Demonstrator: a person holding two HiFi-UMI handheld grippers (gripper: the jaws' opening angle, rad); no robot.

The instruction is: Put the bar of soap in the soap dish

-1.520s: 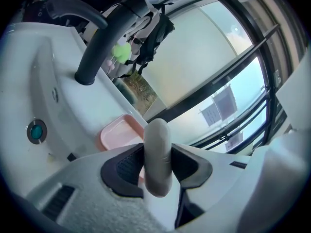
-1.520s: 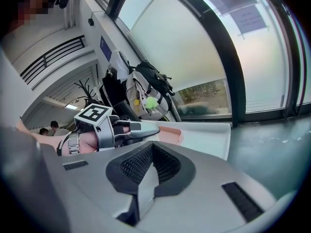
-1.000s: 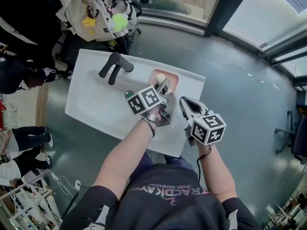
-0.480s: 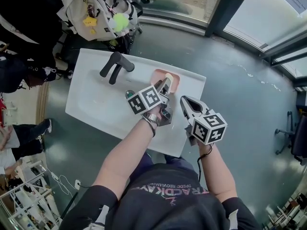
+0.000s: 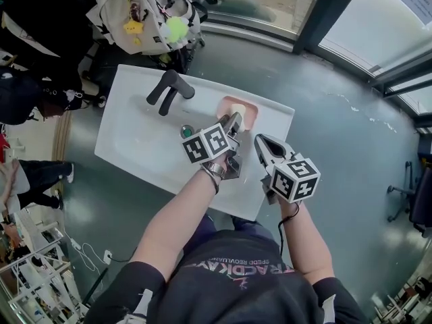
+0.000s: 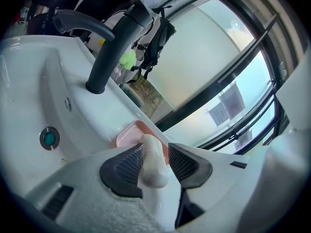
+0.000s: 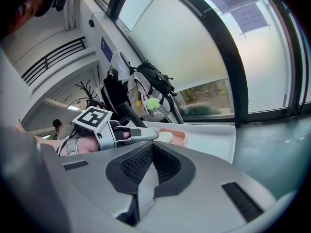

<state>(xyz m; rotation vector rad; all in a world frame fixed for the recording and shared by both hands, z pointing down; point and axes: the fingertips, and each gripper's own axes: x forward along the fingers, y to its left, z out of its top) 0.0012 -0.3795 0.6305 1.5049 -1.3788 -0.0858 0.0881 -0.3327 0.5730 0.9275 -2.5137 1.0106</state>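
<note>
The white sink (image 5: 135, 147) has the pink soap dish (image 6: 127, 136) on its rim, just ahead of and a bit below the left gripper (image 5: 234, 121). Its jaws pinch the bar of soap (image 6: 153, 161), whose long side points out toward the dish. The right gripper (image 5: 262, 144) is closed on nothing, farther from the dish.

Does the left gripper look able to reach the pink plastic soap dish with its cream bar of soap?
Likely yes: the pink soap dish lies just past the left gripper holding the cream soap bar, nothing between.
</note>
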